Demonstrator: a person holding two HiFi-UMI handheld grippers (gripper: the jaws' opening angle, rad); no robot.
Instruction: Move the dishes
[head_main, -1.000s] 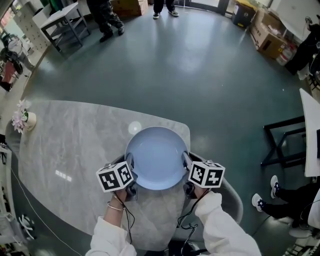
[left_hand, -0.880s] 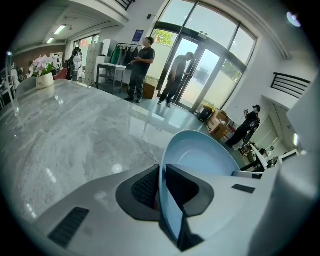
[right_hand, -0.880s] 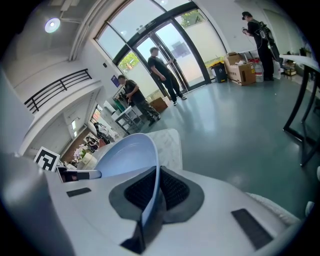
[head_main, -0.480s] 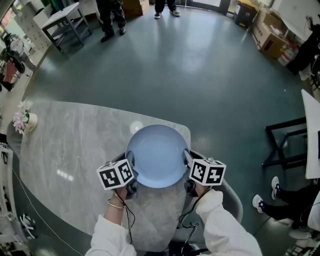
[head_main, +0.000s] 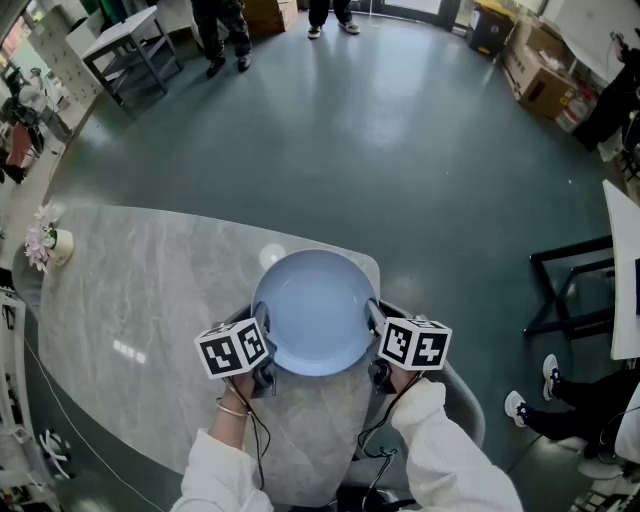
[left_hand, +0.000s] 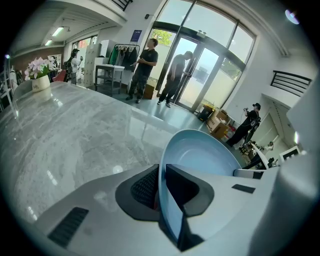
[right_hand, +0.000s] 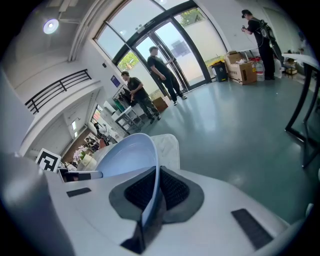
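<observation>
Head view shows a pale blue plate (head_main: 313, 310) held between both tools over the edge of the grey marble table (head_main: 140, 300). The left gripper (head_main: 260, 330) is clamped on its left rim, the right gripper (head_main: 372, 322) on its right rim.

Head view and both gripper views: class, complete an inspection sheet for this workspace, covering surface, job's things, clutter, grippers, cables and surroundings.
Surface: grey marble table, glossy.
Job's things: one light blue plate, empty, held over the table's far corner.
Clutter: potted pink flowers at the table's left edge.
Grippers: left gripper and right gripper each shut on opposite sides of the plate's rim.
Cables: black cables trail from both grippers past the white sleeves.
Surroundings: green floor; people by glass doors; cardboard boxes.
</observation>
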